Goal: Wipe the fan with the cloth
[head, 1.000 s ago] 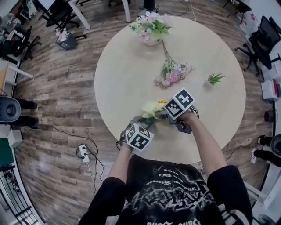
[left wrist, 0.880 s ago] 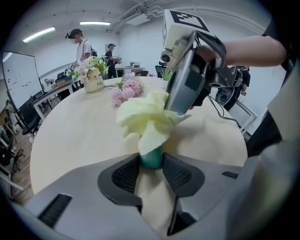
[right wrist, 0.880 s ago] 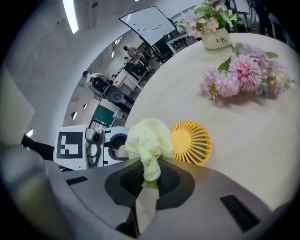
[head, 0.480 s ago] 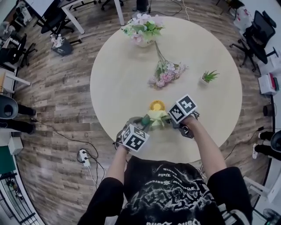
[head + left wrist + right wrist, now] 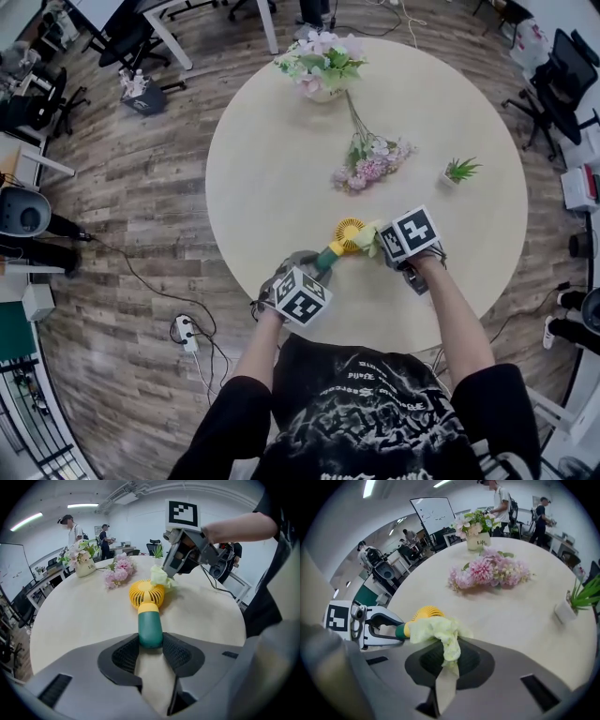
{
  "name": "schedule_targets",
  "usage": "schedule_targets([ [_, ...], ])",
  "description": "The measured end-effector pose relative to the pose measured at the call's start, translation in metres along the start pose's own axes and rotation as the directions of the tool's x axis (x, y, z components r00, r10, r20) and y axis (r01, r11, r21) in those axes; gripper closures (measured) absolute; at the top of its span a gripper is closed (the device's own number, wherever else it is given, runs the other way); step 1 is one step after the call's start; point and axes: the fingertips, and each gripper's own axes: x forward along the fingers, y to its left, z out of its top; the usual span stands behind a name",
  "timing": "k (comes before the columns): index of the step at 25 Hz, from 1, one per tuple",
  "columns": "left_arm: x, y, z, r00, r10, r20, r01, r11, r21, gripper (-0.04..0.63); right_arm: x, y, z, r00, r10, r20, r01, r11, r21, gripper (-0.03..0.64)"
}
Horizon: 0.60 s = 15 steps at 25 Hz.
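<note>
At the table's point(image 5: 281, 169) 6 o'clock edge, the fan point(image 5: 342, 242) is clamped by its green handle in the left gripper point(image 5: 151, 644). The cloth point(image 5: 436, 630), pinched in the right gripper point(image 5: 447, 660), is held against the fan head's 3 o'clock side. Wiping is judged under way, not finished.

Covered and clipped
The pale yellow-green cloth point(image 5: 436, 631) hides the near side of the yellow-headed green-handled fan point(image 5: 423, 612). Far right of the fan, the small white potted plant point(image 5: 566, 611) is cut off.
</note>
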Motion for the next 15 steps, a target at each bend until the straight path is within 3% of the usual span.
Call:
schedule_targets([
  [4,-0.002,0.004,-0.002,1.0,-0.002,-0.009,0.002,1.0,0.011,0.417,0.002,-0.002,0.023,0.99,-0.13,0.062,0.137,0.98,-0.145,0.577],
  [7,-0.002,0.005,-0.002,1.0,-0.009,-0.004,0.009,1.0,0.007,0.417,0.001,0.0,0.043,0.968,-0.211,0.137,0.243,0.924,-0.295,0.577],
  [11,-0.002,0.004,-0.004,1.0,-0.028,0.005,0.028,1.0,-0.001,0.417,0.001,0.015,0.058,0.943,-0.257,0.212,0.332,0.774,-0.539,0.578],
  [15,-0.003,0.004,-0.003,0.999,-0.044,0.024,0.044,0.999,-0.01,0.417,0.0,0.028,0.069,0.921,-0.253,0.297,0.39,0.626,-0.675,0.578],
])
